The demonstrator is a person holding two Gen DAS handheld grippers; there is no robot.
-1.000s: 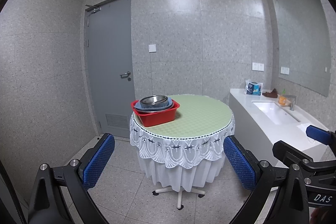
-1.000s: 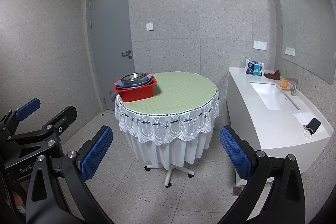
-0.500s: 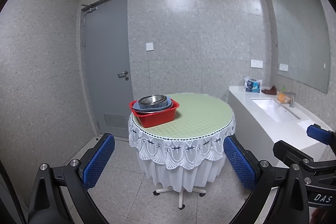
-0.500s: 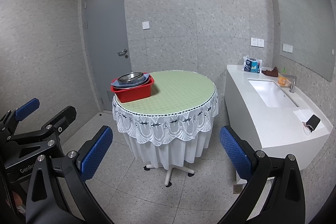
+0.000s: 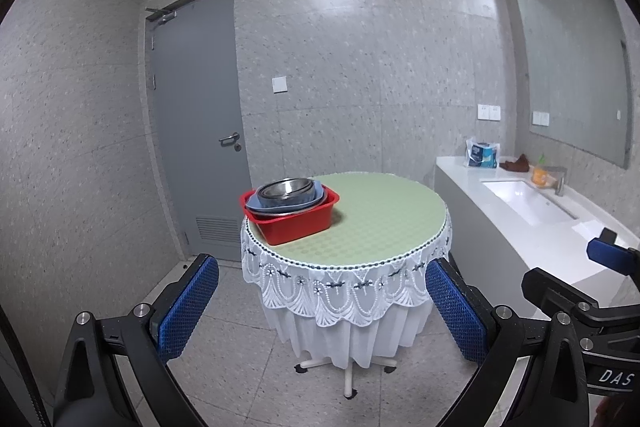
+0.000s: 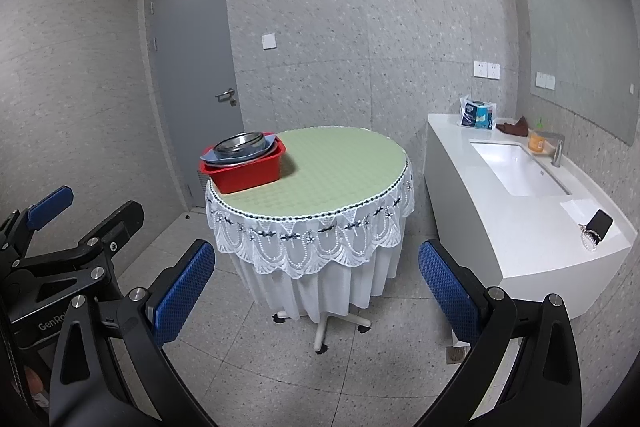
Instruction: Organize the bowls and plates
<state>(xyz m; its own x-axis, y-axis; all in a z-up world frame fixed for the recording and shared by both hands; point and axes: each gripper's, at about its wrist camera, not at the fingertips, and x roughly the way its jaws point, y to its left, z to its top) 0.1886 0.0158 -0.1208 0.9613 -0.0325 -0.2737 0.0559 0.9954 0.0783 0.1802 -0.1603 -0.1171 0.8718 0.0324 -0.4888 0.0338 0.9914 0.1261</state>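
Observation:
A red basin (image 5: pixel 298 221) (image 6: pixel 248 171) stands near the left edge of a round table (image 5: pixel 384 223) (image 6: pixel 344 167) with a green top and white lace skirt. In the basin lie a blue plate (image 5: pixel 316 197) (image 6: pixel 270 143) and stacked steel bowls (image 5: pixel 285 189) (image 6: pixel 239 143). My left gripper (image 5: pixel 322 311) is open and empty, well short of the table. My right gripper (image 6: pixel 316 289) is open and empty too, also back from the table. Each gripper shows at the edge of the other's view.
A white counter (image 6: pixel 520 227) with a sink (image 6: pixel 516 167) runs along the right wall, carrying a tissue pack (image 6: pixel 476 113), an orange cup (image 6: pixel 535 142), a tap and a phone (image 6: pixel 600 223). A grey door (image 5: pixel 200 131) is behind the table. The floor is tiled.
Both grippers have drifted slightly with the views tilting up a little; the table sits a bit lower in view. Jaws stay open. Nothing on the table moved.

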